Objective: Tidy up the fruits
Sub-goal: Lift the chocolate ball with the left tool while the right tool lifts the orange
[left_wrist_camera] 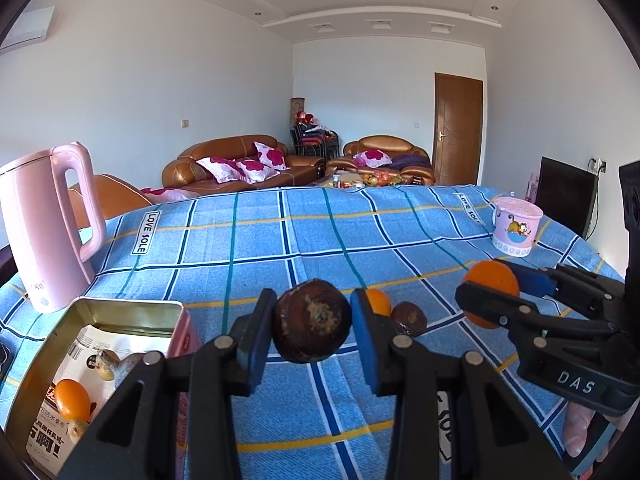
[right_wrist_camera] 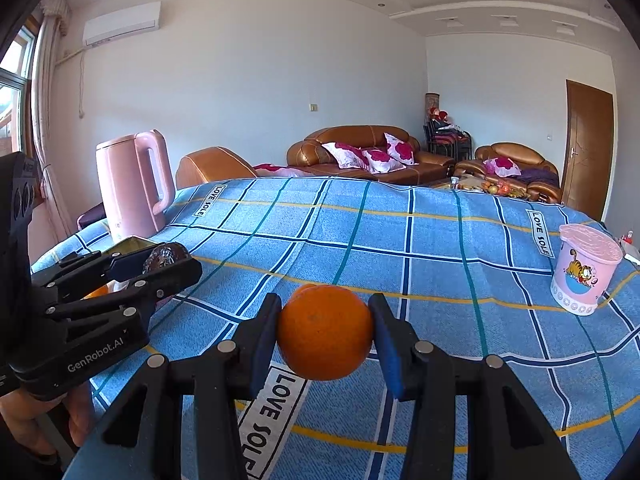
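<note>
My left gripper [left_wrist_camera: 313,320] is shut on a dark brown fruit [left_wrist_camera: 312,320] and holds it above the blue checked cloth, just right of the open pink tin [left_wrist_camera: 128,312]. The tin holds an orange [left_wrist_camera: 72,399] and some pale fruits [left_wrist_camera: 106,364]. My right gripper [right_wrist_camera: 325,330] is shut on an orange [right_wrist_camera: 325,330] above the cloth; it also shows in the left wrist view [left_wrist_camera: 491,288]. A small orange [left_wrist_camera: 378,302] and another brown fruit [left_wrist_camera: 408,319] lie on the cloth behind the left fingers. The left gripper shows in the right wrist view [right_wrist_camera: 160,264].
A pink kettle [left_wrist_camera: 44,228] stands at the table's back left, behind the tin. A pink lidded cartoon cup [left_wrist_camera: 516,226] stands at the back right. The table [left_wrist_camera: 280,240] is covered by the blue checked cloth. Sofas and a door lie beyond.
</note>
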### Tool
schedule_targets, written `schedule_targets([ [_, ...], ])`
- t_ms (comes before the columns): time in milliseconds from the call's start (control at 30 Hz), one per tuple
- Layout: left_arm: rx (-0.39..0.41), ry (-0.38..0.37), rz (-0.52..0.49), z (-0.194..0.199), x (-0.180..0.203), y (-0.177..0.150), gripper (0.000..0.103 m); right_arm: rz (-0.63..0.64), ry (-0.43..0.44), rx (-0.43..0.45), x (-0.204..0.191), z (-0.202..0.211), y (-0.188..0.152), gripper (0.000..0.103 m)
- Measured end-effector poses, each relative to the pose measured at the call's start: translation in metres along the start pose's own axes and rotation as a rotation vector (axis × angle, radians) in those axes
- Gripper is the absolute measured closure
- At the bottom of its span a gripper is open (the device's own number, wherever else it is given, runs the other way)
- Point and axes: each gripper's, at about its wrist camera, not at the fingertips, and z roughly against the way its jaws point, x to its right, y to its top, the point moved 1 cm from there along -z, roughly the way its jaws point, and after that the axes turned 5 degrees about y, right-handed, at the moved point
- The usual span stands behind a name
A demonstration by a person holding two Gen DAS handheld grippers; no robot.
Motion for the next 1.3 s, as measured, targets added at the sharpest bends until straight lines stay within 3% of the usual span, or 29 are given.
schedule_targets([
  [1300,0.134,0.086,0.013,0.025,-0.003,-0.001,0.063,0.043,-0.006,0.156,-0.004,0.03,-0.002,0.056],
])
